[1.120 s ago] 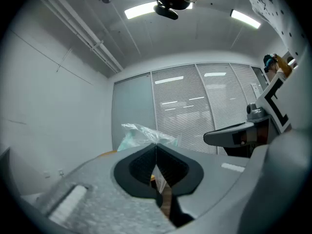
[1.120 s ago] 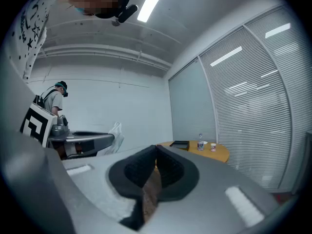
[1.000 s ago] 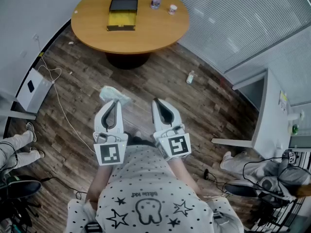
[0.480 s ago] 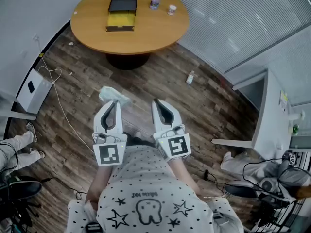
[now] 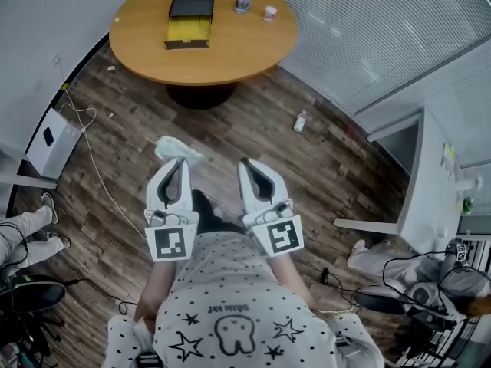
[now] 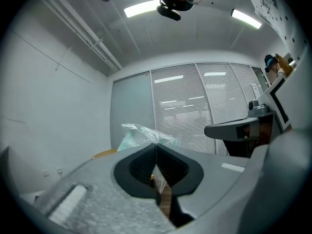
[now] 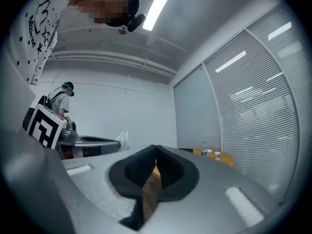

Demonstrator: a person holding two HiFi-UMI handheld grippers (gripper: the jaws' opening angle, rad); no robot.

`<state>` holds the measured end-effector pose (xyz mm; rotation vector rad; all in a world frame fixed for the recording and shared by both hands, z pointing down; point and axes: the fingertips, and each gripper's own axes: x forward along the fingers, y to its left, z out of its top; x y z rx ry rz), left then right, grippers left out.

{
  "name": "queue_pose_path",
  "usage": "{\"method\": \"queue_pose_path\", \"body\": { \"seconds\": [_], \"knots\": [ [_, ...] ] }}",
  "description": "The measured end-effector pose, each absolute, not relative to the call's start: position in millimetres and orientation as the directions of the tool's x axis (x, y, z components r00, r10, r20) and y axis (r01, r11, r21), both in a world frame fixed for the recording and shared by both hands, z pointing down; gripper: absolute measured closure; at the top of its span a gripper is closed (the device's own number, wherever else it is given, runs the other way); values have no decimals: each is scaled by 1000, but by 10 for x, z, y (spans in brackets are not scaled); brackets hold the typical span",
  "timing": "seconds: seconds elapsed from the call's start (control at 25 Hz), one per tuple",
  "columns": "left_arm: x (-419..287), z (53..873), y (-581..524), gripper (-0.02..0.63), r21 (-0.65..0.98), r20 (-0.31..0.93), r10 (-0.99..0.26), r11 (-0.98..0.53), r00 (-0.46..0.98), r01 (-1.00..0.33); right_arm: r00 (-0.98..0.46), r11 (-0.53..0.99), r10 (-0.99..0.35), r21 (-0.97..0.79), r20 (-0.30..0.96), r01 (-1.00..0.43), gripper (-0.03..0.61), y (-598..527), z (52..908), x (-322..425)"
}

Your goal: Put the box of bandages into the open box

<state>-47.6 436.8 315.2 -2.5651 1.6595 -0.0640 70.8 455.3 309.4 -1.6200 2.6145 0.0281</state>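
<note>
While the person stands on the wood floor (image 5: 253, 121), well away from the round worktop (image 5: 230, 52), the left hand-held gripper (image 5: 181, 162) is closed tight on the crinkly clear wrap of the bandage pack (image 5: 178, 149). The pack sticks out past its tips. The right hand-held gripper (image 5: 244, 162) is closed with nothing in it. The open box (image 5: 189, 23), black and yellow, lies on the worktop.

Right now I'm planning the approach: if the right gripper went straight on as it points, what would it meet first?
The right gripper, shut and empty, points over the floor toward the round table. That table is likely first, though whether it meets the rim or passes above is unclear.
</note>
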Motion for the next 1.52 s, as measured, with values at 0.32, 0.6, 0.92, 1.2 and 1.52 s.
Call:
{"method": "queue_pose_path", "body": {
  "seconds": [0.32,0.6,0.92,1.2,1.52],
  "knots": [
    [-542,3214,4156,603,-76,7,-909,-416,417,-906,-435,435,-900,6,-17,-901,574,4334,3179,694],
    [-721,3255,3635,603,-60,7,-910,-415,415,-908,-437,437,-899,-5,28,-899,574,3827,3242,547],
    [-1125,3094,2758,603,-58,-3,-896,-444,445,-894,-431,432,-901,15,55,-902,574,3011,3120,243],
    [-1312,3118,2278,603,-65,3,-878,-478,479,-876,-395,397,-915,15,86,-918,574,2597,3159,103],
    [-1483,3216,2029,603,-45,29,-867,-498,497,-866,-318,325,-940,45,127,-944,574,2330,3217,73]
  ]
}}
